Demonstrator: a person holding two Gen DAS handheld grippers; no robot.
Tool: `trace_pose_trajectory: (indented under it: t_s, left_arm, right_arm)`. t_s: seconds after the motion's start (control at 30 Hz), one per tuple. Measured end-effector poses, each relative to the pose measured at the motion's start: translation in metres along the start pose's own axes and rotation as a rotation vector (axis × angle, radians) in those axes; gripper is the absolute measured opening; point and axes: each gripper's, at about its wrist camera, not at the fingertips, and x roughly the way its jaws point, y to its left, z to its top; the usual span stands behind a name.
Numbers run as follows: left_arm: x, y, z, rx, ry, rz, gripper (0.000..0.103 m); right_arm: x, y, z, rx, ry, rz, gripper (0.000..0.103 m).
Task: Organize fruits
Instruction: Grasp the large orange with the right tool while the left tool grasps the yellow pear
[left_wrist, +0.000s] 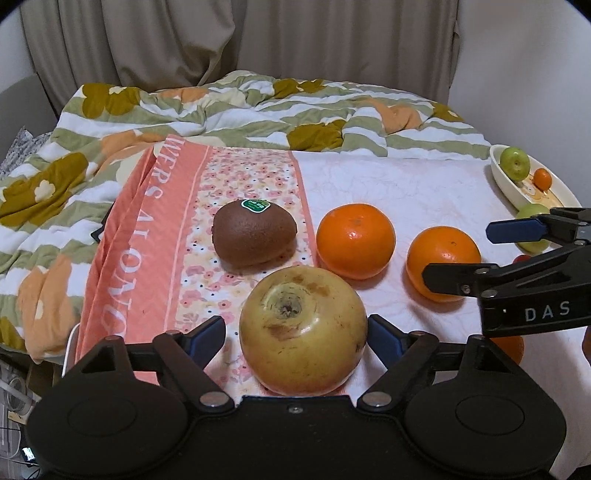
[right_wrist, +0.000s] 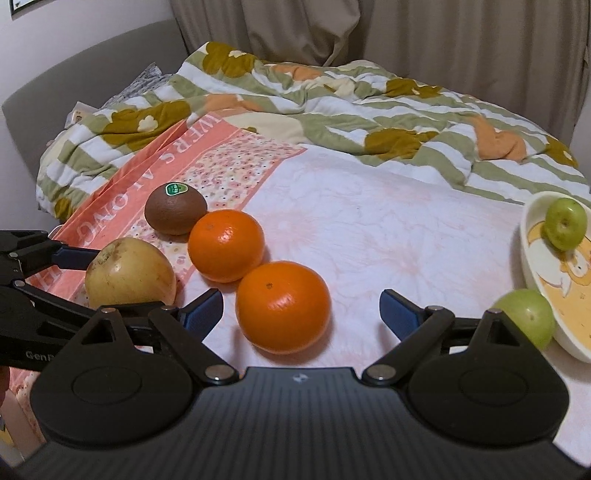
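A big yellow fruit (left_wrist: 303, 332) lies between the fingers of my left gripper (left_wrist: 297, 336). The right pad sits at its side and the left pad stands a little off it, so the gripper is open. Behind it are a brown kiwi (left_wrist: 255, 234) with a green sticker and two oranges (left_wrist: 355, 240). My right gripper (right_wrist: 301, 312) is open around the nearer orange (right_wrist: 282, 306), with both blue pads clear of it. A cream bowl (right_wrist: 532, 273) at the right holds a green apple (right_wrist: 565, 223). Another green apple (right_wrist: 524, 317) lies just outside the bowl.
The fruits rest on a pale pink bed cover (right_wrist: 369, 221) and a folded salmon floral cloth (left_wrist: 155, 240). A rumpled green, white and mustard quilt (left_wrist: 221, 110) is piled behind, with curtains beyond. A tiny orange fruit (left_wrist: 542, 178) also sits in the bowl.
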Motion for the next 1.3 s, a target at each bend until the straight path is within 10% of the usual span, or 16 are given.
trace_pose_trajectory:
  t_s: [1.3]
  left_arm:
    - [-0.034, 0.005, -0.013, -0.033, -0.023, 0.021, 0.077]
  right_arm:
    - [-0.005, 0.021, 0.003, -0.034, 0.017, 0.011, 0.075]
